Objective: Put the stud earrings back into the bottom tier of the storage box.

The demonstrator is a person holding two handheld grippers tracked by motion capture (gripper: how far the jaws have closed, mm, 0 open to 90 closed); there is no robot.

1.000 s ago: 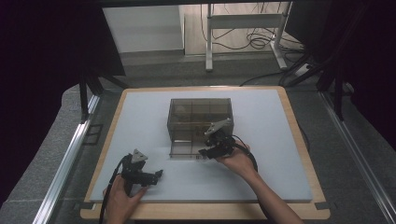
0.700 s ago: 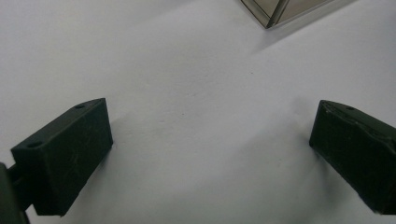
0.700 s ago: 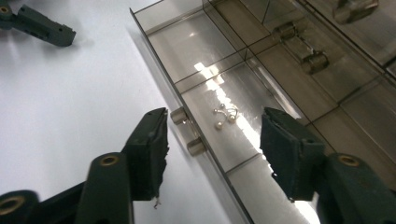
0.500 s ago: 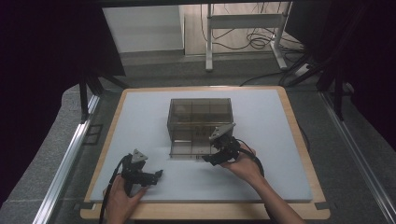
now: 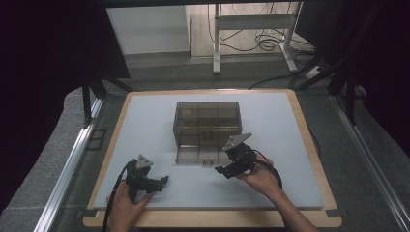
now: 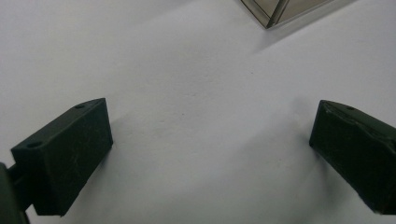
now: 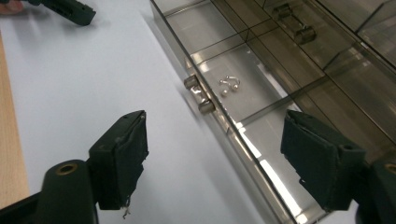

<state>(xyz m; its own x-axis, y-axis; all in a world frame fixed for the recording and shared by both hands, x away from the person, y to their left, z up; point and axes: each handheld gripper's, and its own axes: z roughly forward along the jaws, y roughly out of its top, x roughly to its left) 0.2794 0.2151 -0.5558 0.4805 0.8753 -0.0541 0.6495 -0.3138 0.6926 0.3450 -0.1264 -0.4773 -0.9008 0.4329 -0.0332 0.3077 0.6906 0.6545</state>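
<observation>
Right gripper view: spread right tool [image 7: 212,158] straddles box [image 7: 299,70] edge near perhaps a ring [image 7: 229,85].

One clear divided box [image 5: 208,130], one small metal ring [image 7: 229,85], two claws, left claw [image 5: 163,181], right claw [image 5: 221,171], one white table [image 5: 145,116]

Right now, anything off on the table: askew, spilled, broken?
Nothing stands out. The clear box sits square on the white mat, lid open. One small metal ring lies in a front compartment by the latch. Left gripper and right gripper are both open, empty.
</observation>
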